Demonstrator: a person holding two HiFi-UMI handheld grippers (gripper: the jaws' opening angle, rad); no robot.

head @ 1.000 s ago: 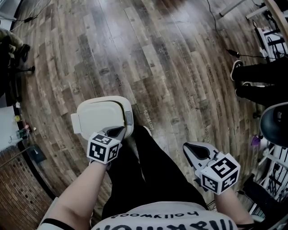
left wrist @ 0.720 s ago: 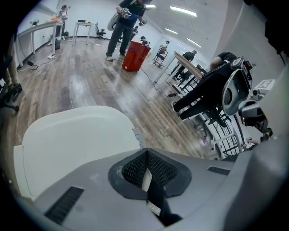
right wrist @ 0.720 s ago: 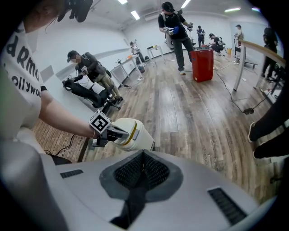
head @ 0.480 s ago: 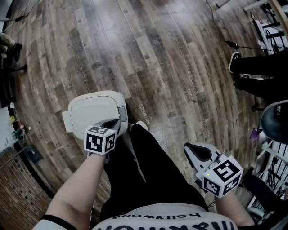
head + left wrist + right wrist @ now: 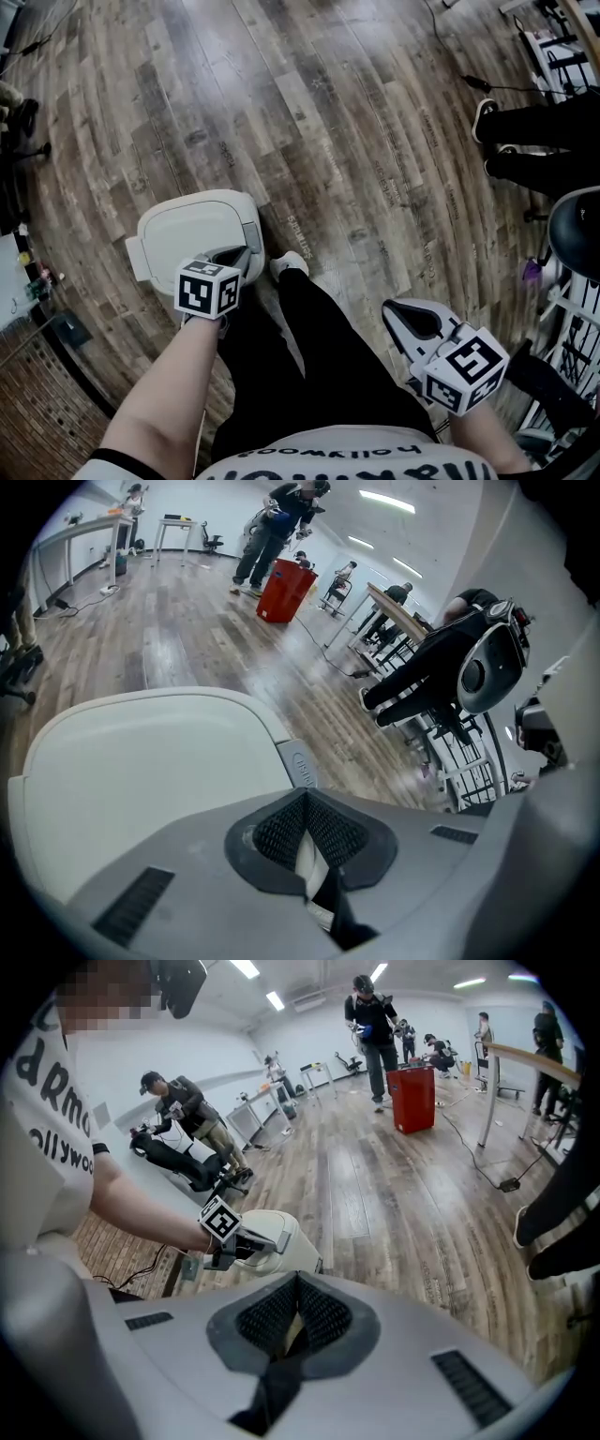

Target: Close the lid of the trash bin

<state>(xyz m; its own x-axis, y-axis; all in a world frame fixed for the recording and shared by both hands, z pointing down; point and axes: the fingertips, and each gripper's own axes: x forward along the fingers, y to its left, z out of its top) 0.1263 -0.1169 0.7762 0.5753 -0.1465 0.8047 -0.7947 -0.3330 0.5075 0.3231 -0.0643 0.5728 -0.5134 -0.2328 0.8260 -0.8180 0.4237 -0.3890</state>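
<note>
The white trash bin (image 5: pixel 183 234) stands on the wood floor by my left leg, its lid (image 5: pixel 150 780) lying flat and down on the body. My left gripper (image 5: pixel 234 255) rests at the bin's near right edge, jaws shut with nothing between them (image 5: pixel 305 803). The right gripper view also shows the bin (image 5: pixel 286 1241) with the left gripper (image 5: pixel 253 1241) on top of it. My right gripper (image 5: pixel 394 309) hangs shut and empty beside my right leg, well apart from the bin (image 5: pixel 295 1288).
My black-trousered legs and a white shoe (image 5: pixel 291 265) stand just right of the bin. A seated person's legs (image 5: pixel 539 150) and a black chair (image 5: pixel 577 234) are at the right. A red bin (image 5: pixel 412 1099), desks and other people are farther off.
The head view has shifted slightly; the left gripper stays at the bin's near edge and the lid lies flat throughout. The right gripper has hardly moved.
</note>
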